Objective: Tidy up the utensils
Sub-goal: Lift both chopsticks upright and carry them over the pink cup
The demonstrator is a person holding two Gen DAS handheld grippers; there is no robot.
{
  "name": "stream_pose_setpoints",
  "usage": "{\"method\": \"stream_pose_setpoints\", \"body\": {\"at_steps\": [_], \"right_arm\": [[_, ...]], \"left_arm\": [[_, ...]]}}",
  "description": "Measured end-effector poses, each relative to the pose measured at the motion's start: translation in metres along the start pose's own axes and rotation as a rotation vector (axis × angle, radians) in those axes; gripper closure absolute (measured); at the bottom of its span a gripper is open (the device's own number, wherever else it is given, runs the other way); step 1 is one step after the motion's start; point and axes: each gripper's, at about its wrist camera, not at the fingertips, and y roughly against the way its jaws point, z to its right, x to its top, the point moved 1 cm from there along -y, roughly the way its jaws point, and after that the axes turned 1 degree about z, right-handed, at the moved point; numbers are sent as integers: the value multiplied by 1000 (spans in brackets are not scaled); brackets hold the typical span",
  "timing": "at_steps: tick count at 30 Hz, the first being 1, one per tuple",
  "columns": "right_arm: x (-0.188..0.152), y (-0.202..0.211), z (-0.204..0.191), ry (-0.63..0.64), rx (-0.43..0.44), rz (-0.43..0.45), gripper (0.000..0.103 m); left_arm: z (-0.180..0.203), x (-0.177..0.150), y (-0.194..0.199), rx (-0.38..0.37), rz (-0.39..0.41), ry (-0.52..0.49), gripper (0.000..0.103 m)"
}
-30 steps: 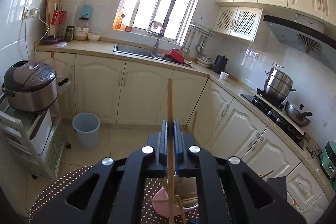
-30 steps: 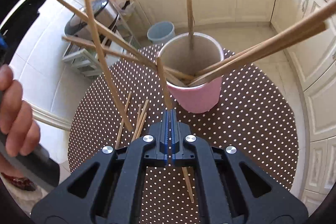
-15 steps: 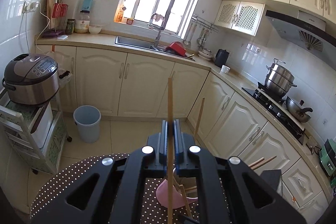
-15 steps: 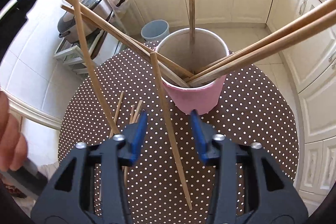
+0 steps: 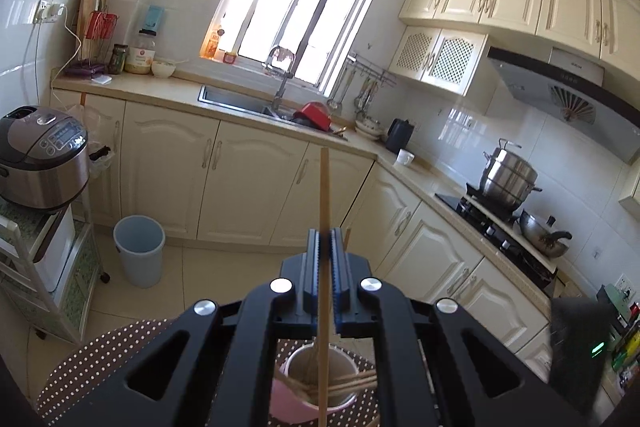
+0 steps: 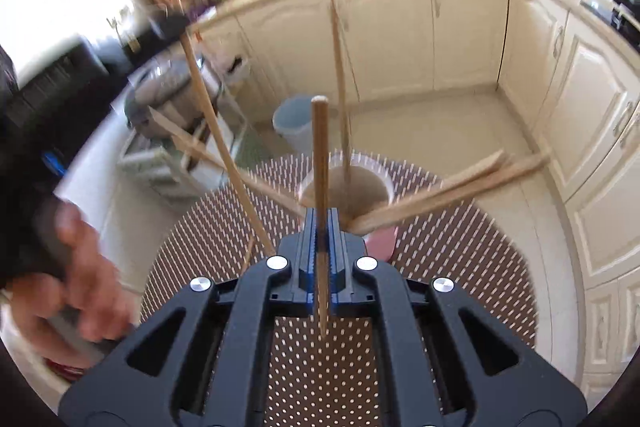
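Note:
In the left wrist view my left gripper (image 5: pixel 324 239) is shut on an upright wooden chopstick (image 5: pixel 324 187), above the pink cup (image 5: pixel 296 409) that holds several chopsticks. In the right wrist view my right gripper (image 6: pixel 321 223) has its jaws closing, and the pads press on another chopstick (image 6: pixel 320 147) that points up and away. It hangs above the table, in front of the pink cup (image 6: pixel 382 241). The left gripper (image 6: pixel 170 23) shows blurred at upper left with its chopstick (image 6: pixel 216 131) slanting down.
The cup stands on a round brown dotted table (image 6: pixel 460 267), and a loose chopstick (image 6: pixel 248 255) lies left of my gripper. A person's hand (image 6: pixel 80 267) is at the left. A blue bin (image 5: pixel 138 251), cabinets and a rice cooker (image 5: pixel 40 159) stand beyond.
The right gripper opened around its chopstick, shut on it again and rose from the table, so the view now blurs. The left gripper kept its chopstick and hardly moved.

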Motion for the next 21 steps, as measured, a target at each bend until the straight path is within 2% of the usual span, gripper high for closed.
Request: {"method": "stream_pose_setpoints", "body": {"at_steps": [3,10,16,21], "right_arm": [[21,25,1,4,5,71,98],[56,52,2,25,11,171,98],[67,46,7,35,10,187,98],[62,33,8,48,2,177,98]], "left_arm": [[7,4,-4,3,32,10,98],[21,7,-20,22,66,5,98],[28,2,-30,39,57,-39,98],[31,-7,-36,45,35,-79,98]]}}
